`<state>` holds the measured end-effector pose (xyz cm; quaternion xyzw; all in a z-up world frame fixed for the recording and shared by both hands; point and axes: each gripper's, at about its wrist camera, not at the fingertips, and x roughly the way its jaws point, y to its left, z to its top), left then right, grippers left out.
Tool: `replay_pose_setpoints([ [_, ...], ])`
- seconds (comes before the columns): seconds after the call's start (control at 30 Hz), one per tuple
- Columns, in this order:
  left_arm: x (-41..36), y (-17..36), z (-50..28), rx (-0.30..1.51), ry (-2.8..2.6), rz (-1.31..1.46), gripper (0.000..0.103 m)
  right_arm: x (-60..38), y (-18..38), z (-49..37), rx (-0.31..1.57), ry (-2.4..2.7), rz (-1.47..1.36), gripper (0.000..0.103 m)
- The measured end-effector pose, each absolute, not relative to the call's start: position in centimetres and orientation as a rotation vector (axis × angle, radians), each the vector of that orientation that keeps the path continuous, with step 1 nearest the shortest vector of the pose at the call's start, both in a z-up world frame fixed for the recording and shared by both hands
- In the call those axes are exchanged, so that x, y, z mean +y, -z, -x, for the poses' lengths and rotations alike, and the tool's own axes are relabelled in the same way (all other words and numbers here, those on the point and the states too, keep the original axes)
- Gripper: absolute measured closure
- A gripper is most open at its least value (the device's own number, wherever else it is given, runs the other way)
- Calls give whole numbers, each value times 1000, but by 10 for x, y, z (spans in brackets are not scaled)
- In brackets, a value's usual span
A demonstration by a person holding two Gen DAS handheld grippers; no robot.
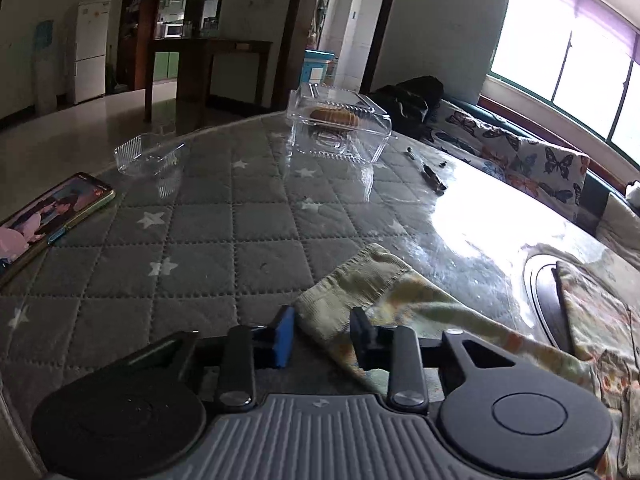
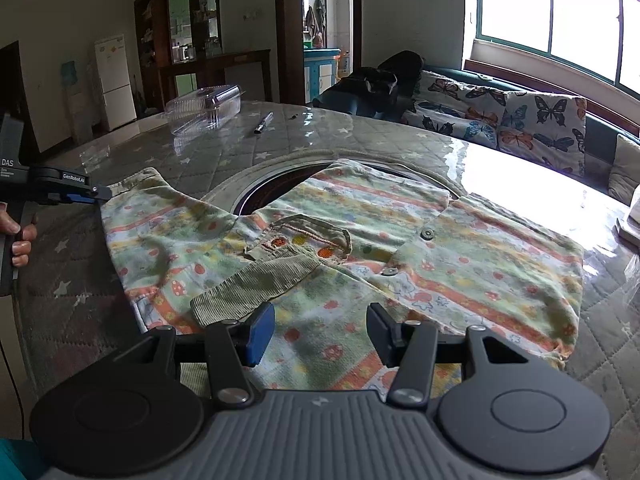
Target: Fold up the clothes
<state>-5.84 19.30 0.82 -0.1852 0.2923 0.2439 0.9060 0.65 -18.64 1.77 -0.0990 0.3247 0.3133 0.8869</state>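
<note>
A child's shirt (image 2: 360, 248), pale green with orange stripes and a corduroy collar, lies spread on the quilted star-pattern table (image 2: 200, 152), partly over a round dark opening (image 2: 276, 192). In the left wrist view, my left gripper (image 1: 323, 336) has the shirt's sleeve cuff (image 1: 360, 280) between its pads, and the narrow jaws press on the cloth. The right wrist view shows that gripper (image 2: 105, 193) at the sleeve's far left tip, with a person's hand (image 2: 20, 236) on its handle. My right gripper (image 2: 320, 336) stands open just above the shirt's near hem, gripping nothing.
A phone (image 1: 52, 216) with a lit screen lies at the table's left. A small clear tray (image 1: 148, 156), a clear lidded box (image 1: 340, 128) and a pen (image 1: 434, 178) sit at the far side. A butterfly-print sofa (image 2: 520, 120) runs under the window.
</note>
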Motion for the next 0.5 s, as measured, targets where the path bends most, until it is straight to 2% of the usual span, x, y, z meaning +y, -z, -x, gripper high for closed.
replay_pose_setpoints([
  [0.1, 197, -8, 60, 587, -476, 444, 96, -188, -18, -6, 672, -646, 195, 51],
  [0.33, 183, -34, 64, 507, -319, 548, 98, -200, -22, -4, 656, -624, 160, 51],
  [0.5, 138, -66, 59, 475, -91, 546, 98, -216, -26, -5, 639, -591, 117, 51],
])
